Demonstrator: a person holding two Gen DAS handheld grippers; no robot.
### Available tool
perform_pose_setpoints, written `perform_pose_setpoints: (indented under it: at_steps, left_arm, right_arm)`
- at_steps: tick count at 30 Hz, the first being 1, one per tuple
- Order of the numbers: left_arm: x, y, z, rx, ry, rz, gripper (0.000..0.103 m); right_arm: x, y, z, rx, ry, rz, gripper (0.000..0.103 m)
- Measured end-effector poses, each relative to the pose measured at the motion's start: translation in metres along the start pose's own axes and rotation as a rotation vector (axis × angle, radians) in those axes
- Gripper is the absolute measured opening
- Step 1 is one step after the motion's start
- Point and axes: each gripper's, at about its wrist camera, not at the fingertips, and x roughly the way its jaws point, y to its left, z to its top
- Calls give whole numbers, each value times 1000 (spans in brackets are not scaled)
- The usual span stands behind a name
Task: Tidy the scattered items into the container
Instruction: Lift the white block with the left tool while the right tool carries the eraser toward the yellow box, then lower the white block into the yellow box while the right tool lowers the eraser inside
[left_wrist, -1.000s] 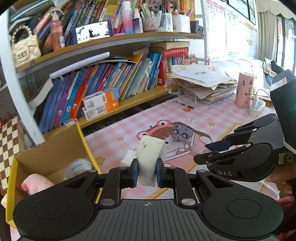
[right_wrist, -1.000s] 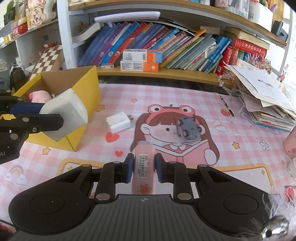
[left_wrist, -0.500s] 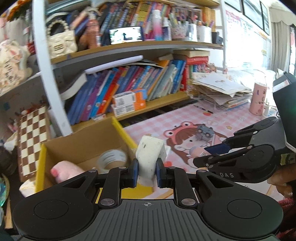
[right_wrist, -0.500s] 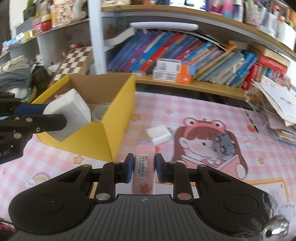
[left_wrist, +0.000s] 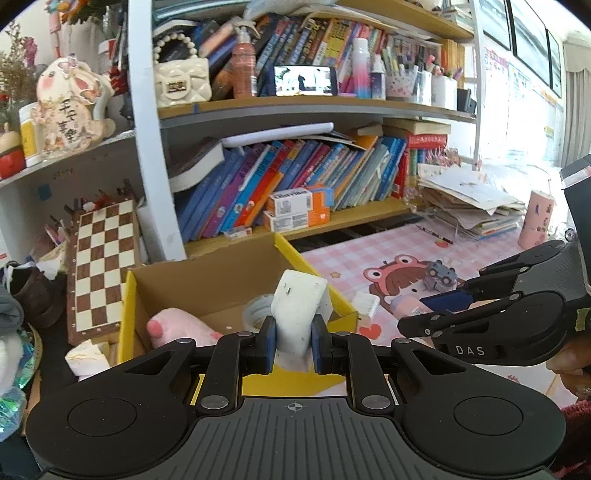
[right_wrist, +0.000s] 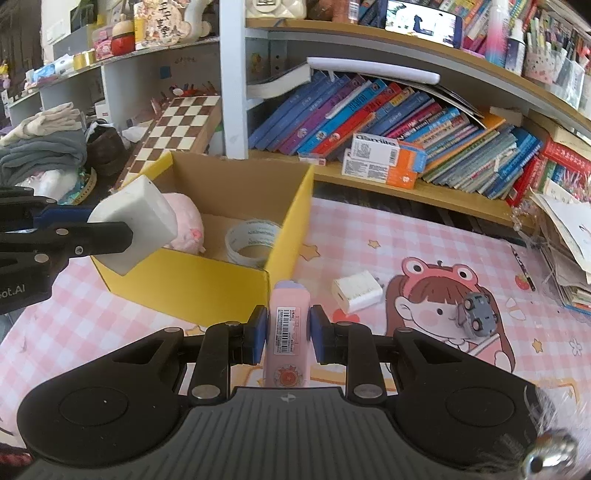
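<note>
Already in the yellow cardboard box (right_wrist: 207, 273), left of centre: pink plush (right_wrist: 186, 223), tape roll (right_wrist: 253, 240). Left gripper (left_wrist: 293, 341) clamped on white block (left_wrist: 299, 314) over box; right gripper (right_wrist: 288, 334) gripping pink bottle (right_wrist: 288, 328). Centre-right on mat: white charger (right_wrist: 356, 290), toy car (right_wrist: 476, 312).

We grip white block (left_wrist: 299, 314) between left gripper (left_wrist: 293, 341) fingers (left_wrist: 266, 343), above yellow box (left_wrist: 236, 288) holding pink plush (left_wrist: 177, 328), tape roll (left_wrist: 256, 314). Our right gripper (left_wrist: 424, 308) beside, clamping pink tube (left_wrist: 404, 303).

Matt yellow cardboard box (right_wrist: 207, 273) holds a glossy tape roll (right_wrist: 251, 240) and fuzzy pink plush (right_wrist: 186, 221), lower left, beside matt black plastic grippers.
</note>
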Motion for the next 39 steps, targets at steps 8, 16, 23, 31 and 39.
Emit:
perform_pose_setpoints:
  at_steps: [8,16,23,31,39]
  left_arm:
    - [-6,28,7,14,-32,0,17]
    - [0,50,26,38,-58,20,17]
    - [18,58,28,14,-30,30,17]
    - [41,70,23,21,20,25,17]
    - [61,81,15,8,69,12,17]
  right_arm:
    - [0,22,28,-31,-34,19,23]
    - [11,36,61,-111,-70,52,23]
    - [29,35,77,-116,-69,81,23]
    - [55,36,88,-148,-35,93,24]
    - [82,35,92,-161,13,96,24]
